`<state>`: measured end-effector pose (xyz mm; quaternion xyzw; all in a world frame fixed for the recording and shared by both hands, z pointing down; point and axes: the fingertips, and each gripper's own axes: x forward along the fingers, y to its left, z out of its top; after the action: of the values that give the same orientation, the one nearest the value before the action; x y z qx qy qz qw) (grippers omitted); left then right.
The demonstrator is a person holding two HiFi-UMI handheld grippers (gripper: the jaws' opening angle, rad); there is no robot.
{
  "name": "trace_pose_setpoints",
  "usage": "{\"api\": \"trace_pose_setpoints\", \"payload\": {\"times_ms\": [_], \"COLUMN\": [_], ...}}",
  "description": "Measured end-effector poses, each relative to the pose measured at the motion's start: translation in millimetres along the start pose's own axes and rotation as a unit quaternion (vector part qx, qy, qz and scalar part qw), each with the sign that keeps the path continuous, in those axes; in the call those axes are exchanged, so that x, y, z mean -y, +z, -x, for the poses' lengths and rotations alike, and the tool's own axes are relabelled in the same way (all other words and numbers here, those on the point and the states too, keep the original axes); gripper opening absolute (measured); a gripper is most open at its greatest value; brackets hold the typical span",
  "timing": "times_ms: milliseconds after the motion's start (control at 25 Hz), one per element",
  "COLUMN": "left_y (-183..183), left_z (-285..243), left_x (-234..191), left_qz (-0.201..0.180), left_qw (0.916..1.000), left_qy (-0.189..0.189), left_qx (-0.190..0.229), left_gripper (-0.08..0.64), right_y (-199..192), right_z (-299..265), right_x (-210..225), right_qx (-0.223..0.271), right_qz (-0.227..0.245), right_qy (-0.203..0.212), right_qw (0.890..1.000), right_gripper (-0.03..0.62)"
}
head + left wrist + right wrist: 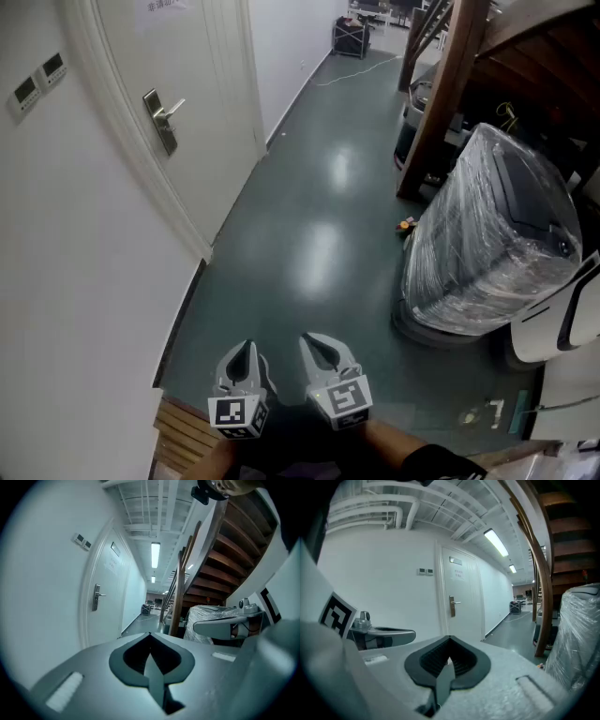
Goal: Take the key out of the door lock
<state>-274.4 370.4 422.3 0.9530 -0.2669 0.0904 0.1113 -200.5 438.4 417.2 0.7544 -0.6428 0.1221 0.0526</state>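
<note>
A glossy dark green floor (319, 234) runs along the corridor toward twelve o'clock, with pale lamp reflections on it. A white wall (75, 281) fills the nine o'clock side and carries two small switch panels (37, 80) at ten. At two o'clock a dark wooden staircase (450, 84) rises. Beside it, at three, stands a machine wrapped in clear film (497, 234). Strip lights (155, 555) glow on the ceiling.

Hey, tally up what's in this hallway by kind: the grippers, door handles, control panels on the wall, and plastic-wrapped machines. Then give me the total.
Grippers: 2 (left gripper, right gripper, both with jaws shut and empty)
door handle: 1
wall control panels: 2
plastic-wrapped machine: 1
Total: 6
</note>
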Motion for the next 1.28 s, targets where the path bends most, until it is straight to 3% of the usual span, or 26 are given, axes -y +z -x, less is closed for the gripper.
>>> {"api": "trace_pose_setpoints", "payload": {"times_ms": [760, 1000, 1280], "left_y": [-4, 5, 8], "left_z": [-11, -19, -44], "left_x": [28, 30, 14], "left_qz": [-0.021, -0.033, -0.014], "left_qw": [0.9997, 0.9993, 0.9996], "left_qy": [-0.014, -0.015, -0.016], "left_qx": [0.004, 0.005, -0.020], "left_gripper": [0.017, 0.017, 0.017], "right_y": [-10, 3, 14], "right_z": [12, 5, -30], "right_x": [31, 49, 56], "right_qx": [-0.007, 0.000, -0.011], "right_qz": [-0.029, -0.019, -0.019], "right_qy": [0.007, -0.010, -0.009], "right_qw": [1.000, 1.000, 1.000], "right_gripper": [-0.008, -0.008, -0.008]}}
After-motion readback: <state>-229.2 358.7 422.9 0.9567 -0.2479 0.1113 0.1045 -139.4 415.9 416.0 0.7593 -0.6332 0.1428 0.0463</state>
